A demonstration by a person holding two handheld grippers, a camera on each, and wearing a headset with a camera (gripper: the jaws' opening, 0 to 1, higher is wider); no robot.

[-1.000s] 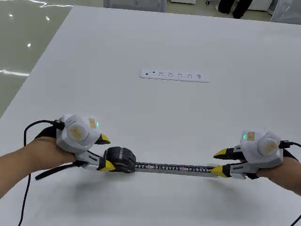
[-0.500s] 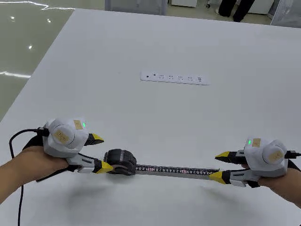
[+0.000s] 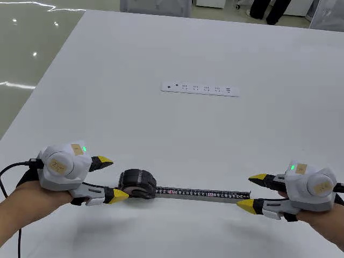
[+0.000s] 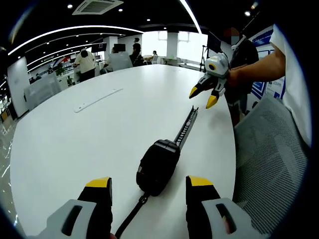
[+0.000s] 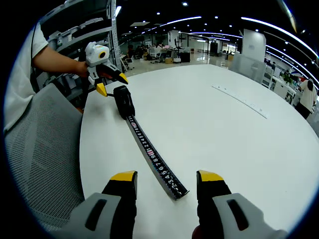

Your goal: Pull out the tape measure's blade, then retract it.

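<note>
Left tongs [image 3: 114,177]: wide, empty, just behind tape [image 3: 137,184].
Right tongs [image 3: 248,190]: wide, empty, at the blade [image 3: 201,193] end.
Tape: on counter [image 3: 177,134], blade out flat.
Retract well: I'd pin the tape, pinch the blade end, feed it back slowly.

The tape measure [image 3: 137,184], a dark rounded case, is sitting on the white worktop [image 3: 177,134] in the lower left of the head view. Its blade [image 3: 204,193] is lying drawn out flat on the worktop, running from the case toward the lower right, its dark face with pale numbers turned up. In the left gripper view a dark strap [image 4: 130,216] is trailing from the case toward the bottom edge. In the right gripper view the blade's tip [image 5: 180,191] is resting at lower centre.
</note>
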